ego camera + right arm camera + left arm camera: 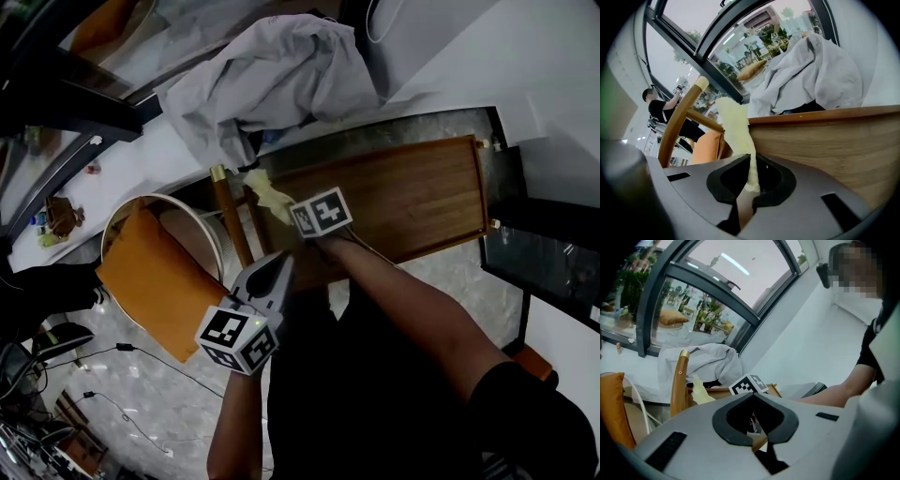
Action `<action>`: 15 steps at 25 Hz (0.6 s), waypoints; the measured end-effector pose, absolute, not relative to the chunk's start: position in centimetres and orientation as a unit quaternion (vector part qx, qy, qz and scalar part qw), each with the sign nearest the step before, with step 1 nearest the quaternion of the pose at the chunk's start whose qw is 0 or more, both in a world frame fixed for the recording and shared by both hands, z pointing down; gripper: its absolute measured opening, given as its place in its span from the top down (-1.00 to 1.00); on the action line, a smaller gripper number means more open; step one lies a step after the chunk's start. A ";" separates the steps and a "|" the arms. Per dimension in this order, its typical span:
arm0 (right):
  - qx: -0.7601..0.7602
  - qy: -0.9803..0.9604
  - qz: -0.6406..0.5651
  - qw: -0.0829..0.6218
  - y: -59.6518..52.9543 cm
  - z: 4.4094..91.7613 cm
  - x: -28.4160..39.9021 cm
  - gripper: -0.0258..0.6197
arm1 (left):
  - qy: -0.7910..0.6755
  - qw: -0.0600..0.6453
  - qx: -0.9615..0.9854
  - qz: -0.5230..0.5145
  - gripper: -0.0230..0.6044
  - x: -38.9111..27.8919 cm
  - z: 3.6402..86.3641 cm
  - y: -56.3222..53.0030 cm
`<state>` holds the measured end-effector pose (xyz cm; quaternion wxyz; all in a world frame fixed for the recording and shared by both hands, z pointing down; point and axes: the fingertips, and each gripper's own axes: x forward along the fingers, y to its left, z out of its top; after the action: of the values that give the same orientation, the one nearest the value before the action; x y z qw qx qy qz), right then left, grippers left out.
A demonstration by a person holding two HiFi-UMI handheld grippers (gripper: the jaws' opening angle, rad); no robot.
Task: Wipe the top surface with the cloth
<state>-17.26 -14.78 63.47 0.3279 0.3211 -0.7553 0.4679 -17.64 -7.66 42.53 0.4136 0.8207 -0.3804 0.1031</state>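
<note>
Cloth [735, 123]: pale yellow, bunched into a narrow strip. It sits at the left end of the wooden table [412, 202], at the far corner. From the right gripper view it rises along the table's end edge, so it appears to hang off the edge more than it lies on the top. Little or none of it is spread flat.

Right gripper [749, 187]: jaws closed, pinching the cloth by a thin fold at its lower end. It is positioned at the same left end.

Left gripper [279, 265]: jaws together with nothing between them. It is held off the near edge of the table and is not touching the cloth.

Surroundings: a chair post [230, 214] stands just beside the corner where the cloth is. An orange cushion [155, 277] sits on the chair seat to its left. A grey garment [272, 80] is heaped just beyond the table's far edge.

Assessment: the wiping stroke does not appear to have started, and almost all of the top looks unwiped.

Risks:
- The hold is on a thin fold, so drag against the wood could pull the cloth out of the jaws.
- A bunched cloth would wipe only a narrow track and leave much of the top untouched.
- A loose end could catch on the chair post.
- A stroke along the far edge could snag the garment.
</note>
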 end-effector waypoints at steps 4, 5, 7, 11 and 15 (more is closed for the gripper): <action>0.351 -0.747 0.467 0.319 -15.9 63.6 -14.9 0.82 | -0.380 0.416 0.819 0.109 0.89 -16.9 43.0 -7.7; 0.358 -0.744 0.467 0.317 -16.2 63.7 -14.3 0.82 | -0.379 0.416 0.819 0.111 0.89 -16.7 43.1 -7.7; 0.371 -0.739 0.468 0.311 -16.8 63.7 -12.9 0.82 | -0.376 0.416 0.820 0.115 0.89 -16.1 43.3 -7.8; 0.391 -0.731 0.471 0.302 -17.6 63.5 -10.4 0.82 | -0.366 0.417 0.823 0.119 0.89 -14.6 43.4 -8.2; 0.409 -0.722 0.474 0.294 -18.1 63.4 -7.8 0.82 | -0.355 0.416 0.828 0.124 0.89 -12.7 43.5 -8.7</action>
<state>-7.77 -18.12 63.38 0.2935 0.4093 -0.7225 0.4737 -12.68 -8.74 43.47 0.4160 0.8280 -0.3550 0.1236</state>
